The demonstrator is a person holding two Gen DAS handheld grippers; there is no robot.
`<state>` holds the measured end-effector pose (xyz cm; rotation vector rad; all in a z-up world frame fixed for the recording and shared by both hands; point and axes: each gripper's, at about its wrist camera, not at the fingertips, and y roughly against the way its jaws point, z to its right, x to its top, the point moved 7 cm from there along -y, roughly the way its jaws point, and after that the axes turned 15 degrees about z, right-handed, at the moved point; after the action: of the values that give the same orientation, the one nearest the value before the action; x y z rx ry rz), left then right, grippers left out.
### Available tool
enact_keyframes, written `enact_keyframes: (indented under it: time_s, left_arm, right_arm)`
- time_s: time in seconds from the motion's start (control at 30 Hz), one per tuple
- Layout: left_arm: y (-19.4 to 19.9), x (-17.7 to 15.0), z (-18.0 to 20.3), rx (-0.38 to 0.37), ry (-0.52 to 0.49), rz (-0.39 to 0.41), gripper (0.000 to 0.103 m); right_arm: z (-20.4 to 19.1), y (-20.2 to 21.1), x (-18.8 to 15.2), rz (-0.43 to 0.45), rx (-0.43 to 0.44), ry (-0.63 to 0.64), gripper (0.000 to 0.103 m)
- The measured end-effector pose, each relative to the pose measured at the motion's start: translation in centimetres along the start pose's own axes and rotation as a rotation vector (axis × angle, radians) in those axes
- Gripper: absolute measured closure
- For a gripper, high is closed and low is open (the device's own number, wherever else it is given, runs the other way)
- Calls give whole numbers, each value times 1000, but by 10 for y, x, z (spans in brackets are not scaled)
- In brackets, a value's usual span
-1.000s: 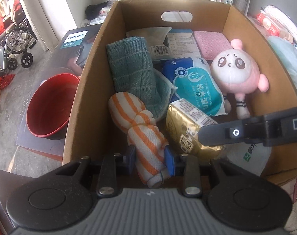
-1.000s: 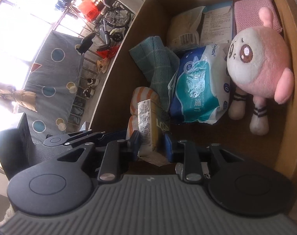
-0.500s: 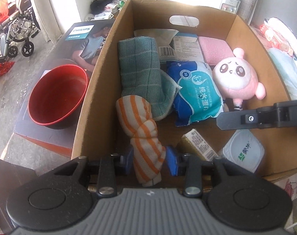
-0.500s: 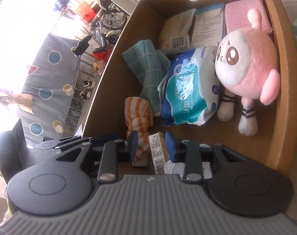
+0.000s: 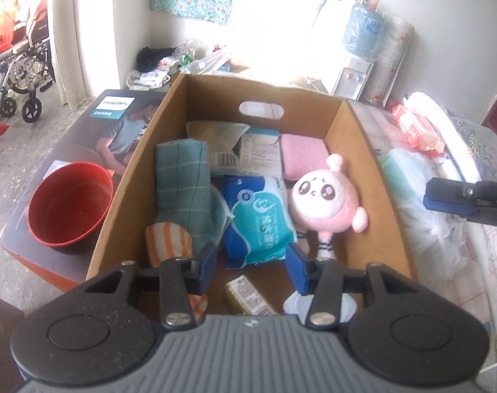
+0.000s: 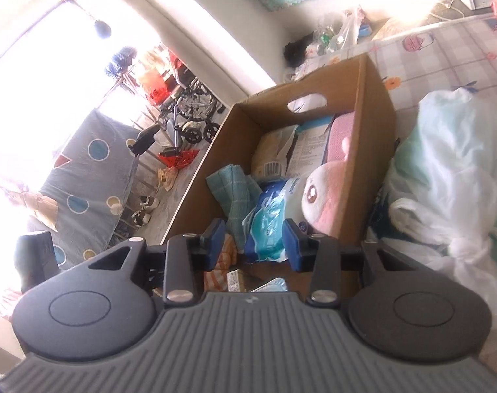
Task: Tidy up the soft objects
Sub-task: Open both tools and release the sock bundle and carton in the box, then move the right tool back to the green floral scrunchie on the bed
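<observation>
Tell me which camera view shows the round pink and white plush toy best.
The left wrist view. There the round pink and white plush toy shows whole inside the brown cardboard box: face, both arms, striped legs. In the right wrist view the box's wall hides much of it; only part of the face and one eye show.

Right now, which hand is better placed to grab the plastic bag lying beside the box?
Right. The right gripper, jaws opening and empty, sits by the cardboard box's outer wall next to the plastic bag. The left gripper hangs over the box interior.
</observation>
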<state>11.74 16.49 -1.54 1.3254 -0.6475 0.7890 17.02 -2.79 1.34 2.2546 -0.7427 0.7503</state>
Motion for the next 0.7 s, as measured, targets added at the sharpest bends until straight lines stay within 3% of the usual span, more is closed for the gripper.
enact_keyframes:
  time_s: [0.2, 0.27, 0.33, 0.5, 0.7]
  left_arm:
    - [-14, 21, 80, -158, -25, 87, 37]
    - [-20, 24, 113, -227, -41, 92, 32]
    - [-27, 25, 144, -289, -64, 94, 30]
    - [-51, 20, 227, -398, -187, 109, 31]
    - [-107, 12, 296, -435, -344, 29, 48]
  right_arm:
    - [67, 75, 53, 212, -177, 33, 52]
    - [98, 96, 65, 257, -254, 39, 44]
    - [122, 109, 70, 265, -313, 45, 38]
    - [196, 115, 69, 242, -438, 53, 38]
    - [282, 91, 67, 192, -512, -11, 49]
